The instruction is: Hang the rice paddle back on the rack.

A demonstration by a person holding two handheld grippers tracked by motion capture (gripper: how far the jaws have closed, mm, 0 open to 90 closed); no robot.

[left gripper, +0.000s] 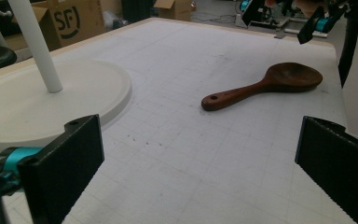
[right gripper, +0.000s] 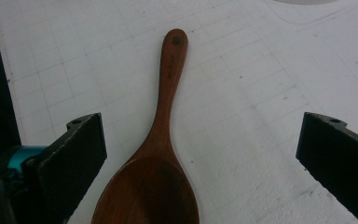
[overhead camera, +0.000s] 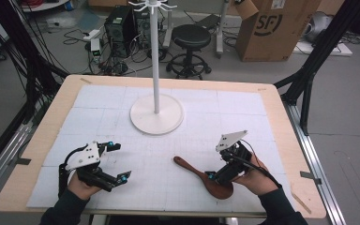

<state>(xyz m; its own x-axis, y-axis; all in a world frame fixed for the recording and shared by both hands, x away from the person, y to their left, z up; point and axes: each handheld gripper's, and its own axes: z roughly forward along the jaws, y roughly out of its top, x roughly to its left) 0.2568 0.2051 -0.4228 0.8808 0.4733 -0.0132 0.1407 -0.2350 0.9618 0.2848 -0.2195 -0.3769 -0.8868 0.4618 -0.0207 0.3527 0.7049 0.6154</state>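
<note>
A dark wooden spoon (overhead camera: 200, 173) lies flat on the white gridded mat (overhead camera: 122, 108), bowl toward the front right and handle pointing to the left. My right gripper (overhead camera: 215, 171) hovers over its bowl. In the right gripper view the spoon (right gripper: 168, 107) runs up between the two wide-open jaws of the right gripper (right gripper: 207, 140), which touch nothing. My left gripper (overhead camera: 122, 161) is at the front left, open and empty. In the left gripper view the spoon (left gripper: 261, 86) lies well beyond the left gripper (left gripper: 200, 172).
A white stand with a round base (overhead camera: 143, 123) and a tall pole (overhead camera: 155, 56) rises at the mat's middle back; the base (left gripper: 51, 107) is near my left gripper. Behind the table are a stool (overhead camera: 191, 35), a cardboard box (overhead camera: 274, 28) and computer cases (overhead camera: 119, 28).
</note>
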